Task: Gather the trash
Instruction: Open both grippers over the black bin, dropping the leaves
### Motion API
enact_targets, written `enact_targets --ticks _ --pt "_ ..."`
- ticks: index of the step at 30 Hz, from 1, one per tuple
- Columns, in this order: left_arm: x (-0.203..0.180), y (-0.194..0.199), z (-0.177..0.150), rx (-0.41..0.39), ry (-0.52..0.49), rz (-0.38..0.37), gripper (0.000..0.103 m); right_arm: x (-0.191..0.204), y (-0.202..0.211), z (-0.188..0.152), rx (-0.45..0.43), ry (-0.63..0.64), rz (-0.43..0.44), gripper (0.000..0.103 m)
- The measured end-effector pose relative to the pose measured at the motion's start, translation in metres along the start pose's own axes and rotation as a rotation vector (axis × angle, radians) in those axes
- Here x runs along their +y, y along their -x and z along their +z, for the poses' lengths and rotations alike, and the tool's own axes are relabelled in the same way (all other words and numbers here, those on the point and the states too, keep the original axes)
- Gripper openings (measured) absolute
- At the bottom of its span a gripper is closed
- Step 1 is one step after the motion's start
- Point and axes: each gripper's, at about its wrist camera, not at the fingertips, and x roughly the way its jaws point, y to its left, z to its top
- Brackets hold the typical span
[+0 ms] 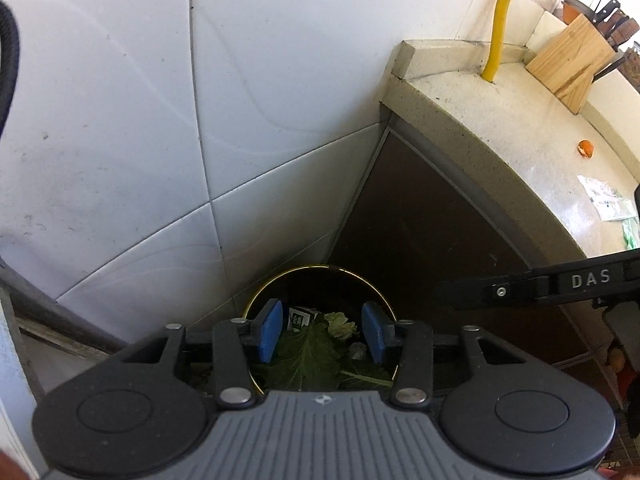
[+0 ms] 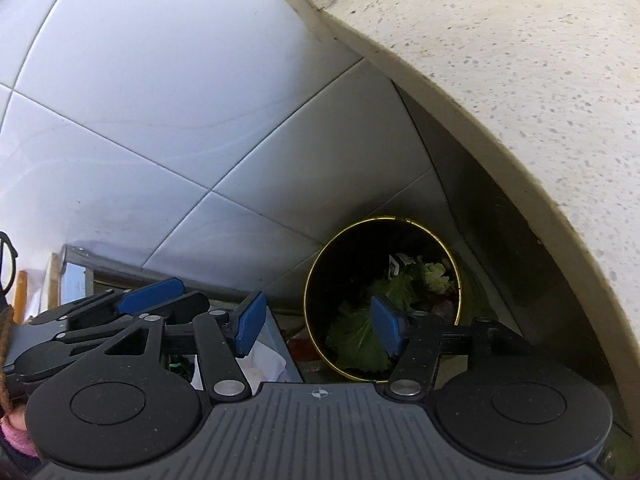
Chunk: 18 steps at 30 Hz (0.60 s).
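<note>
Bin: the trash bin (image 1: 320,276) is standing on the floor at the bench (image 1: 500,128) end, holding leaves.
Left gripper (image 1: 320,334): spread, empty, hanging directly over the bin.
Right gripper (image 2: 318,326): spread, empty, sitting beside it.
Remaining trash: an orange scrap (image 1: 586,148) and a wrapper (image 1: 604,198) are lying on the bench, nearer the right gripper.

Speckled tabletop (image 1: 516,128) bearing wooden knife block (image 1: 568,62); yellow pipe (image 1: 502,20) rising against white wall tiles (image 1: 120,120).
</note>
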Motion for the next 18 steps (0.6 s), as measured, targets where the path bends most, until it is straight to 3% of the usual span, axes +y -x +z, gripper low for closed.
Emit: enact_targets --ticks 10,18 --pt "-0.004 -0.002 0.001 0.008 -0.027 0.016 0.042 -0.004 0.023 0.002 -0.046 0.006 0.02 0.069" --pt "-0.015 0.006 0.002 -0.051 -0.076 0.042 0.042 -0.008 0.042 -0.002 -0.075 0.009 0.015 0.071"
